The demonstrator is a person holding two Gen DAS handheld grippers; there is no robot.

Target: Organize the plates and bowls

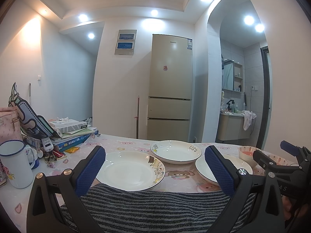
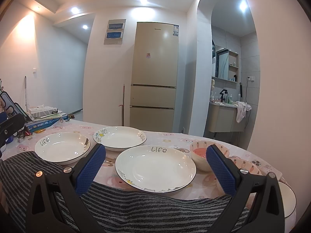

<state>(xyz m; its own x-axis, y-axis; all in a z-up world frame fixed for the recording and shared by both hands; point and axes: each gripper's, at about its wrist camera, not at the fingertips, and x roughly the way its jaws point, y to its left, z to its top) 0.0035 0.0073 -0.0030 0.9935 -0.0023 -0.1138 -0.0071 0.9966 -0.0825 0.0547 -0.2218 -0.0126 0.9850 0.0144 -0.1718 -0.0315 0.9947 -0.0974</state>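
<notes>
**A:** So what's the setup? Both claws look wide apart to me, gripping nothing — left claw hangs just above the striped towel at the near edge of the bench.

**B:** Yep, right claw is the same, fingers spread and nothing between them. Three white plates sit on the pink cartoon tablecloth: the left plate with its near rim on the towel, the back plate just behind, and the front plate closest to the right claw, all with "Life" written on the rim.

**A:** And the bowls?

**B:** A carrot-print bowl sits just right of the front plate — a second bowl is beside it, partly hidden by the claw's finger. Mug and a stack of books are off on the left side.
</notes>
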